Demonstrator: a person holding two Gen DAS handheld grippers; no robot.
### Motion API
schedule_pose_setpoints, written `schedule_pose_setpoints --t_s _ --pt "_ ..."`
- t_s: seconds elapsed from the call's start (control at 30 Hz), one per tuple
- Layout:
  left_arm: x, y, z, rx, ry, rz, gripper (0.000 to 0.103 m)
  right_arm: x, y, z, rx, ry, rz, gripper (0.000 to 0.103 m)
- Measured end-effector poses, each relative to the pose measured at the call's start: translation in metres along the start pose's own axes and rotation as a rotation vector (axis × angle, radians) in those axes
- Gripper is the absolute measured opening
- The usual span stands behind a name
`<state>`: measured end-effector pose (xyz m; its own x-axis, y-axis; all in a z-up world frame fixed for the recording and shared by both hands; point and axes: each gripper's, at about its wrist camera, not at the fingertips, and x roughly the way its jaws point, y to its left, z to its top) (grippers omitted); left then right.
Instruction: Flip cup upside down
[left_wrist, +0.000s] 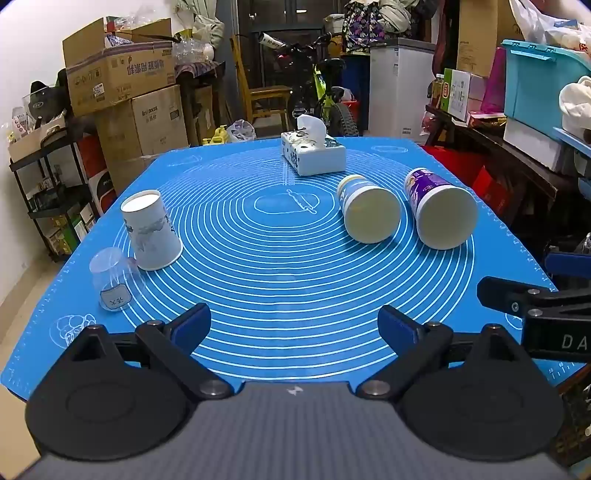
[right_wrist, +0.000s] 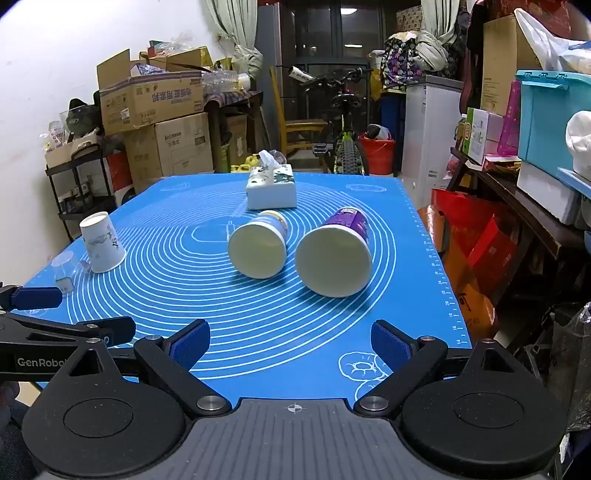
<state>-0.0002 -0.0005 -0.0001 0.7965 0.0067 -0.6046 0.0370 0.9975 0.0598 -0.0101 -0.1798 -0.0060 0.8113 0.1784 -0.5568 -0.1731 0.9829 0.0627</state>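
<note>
Two hand-held grippers, both spread wide, both holding nothing. Left hand-held gripper (left_wrist: 293, 325) hovers over the near edge of the blue mat (left_wrist: 295, 266); its blue pads (left_wrist: 192, 326) touch no cup. Right hand-held gripper (right_wrist: 290, 341) sits likewise over the near edge, pads clear of everything.

Four cups on the tabletop. White cup (left_wrist: 151, 230) stands upside down at the left, mouth on the mat. Clear cup (left_wrist: 110, 278) stands just beside it, nearer the edge, also inverted, label facing the camera. Yellow cup (left_wrist: 367, 208) lies on its side right of centre, mouth toward the camera. Purple cup (left_wrist: 439, 206) lies on its side just beside it, further right, mouth also forward. Tissue box (left_wrist: 314, 153) sits behind them at the far side.

Left view shows the clear cup plainly, plus part of the right tool at the right border. Right view has the clear cup (right_wrist: 66, 275) faint and half hidden behind the left tool's finger at its left border.
</note>
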Motion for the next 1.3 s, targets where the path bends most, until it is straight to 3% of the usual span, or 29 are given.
schedule_pose_setpoints --t_s 1.3 --pt "-0.0005 0.0019 0.0005 0.015 0.001 0.016 0.096 -0.001 -0.002 -0.001 -0.003 -0.007 -0.003 0.094"
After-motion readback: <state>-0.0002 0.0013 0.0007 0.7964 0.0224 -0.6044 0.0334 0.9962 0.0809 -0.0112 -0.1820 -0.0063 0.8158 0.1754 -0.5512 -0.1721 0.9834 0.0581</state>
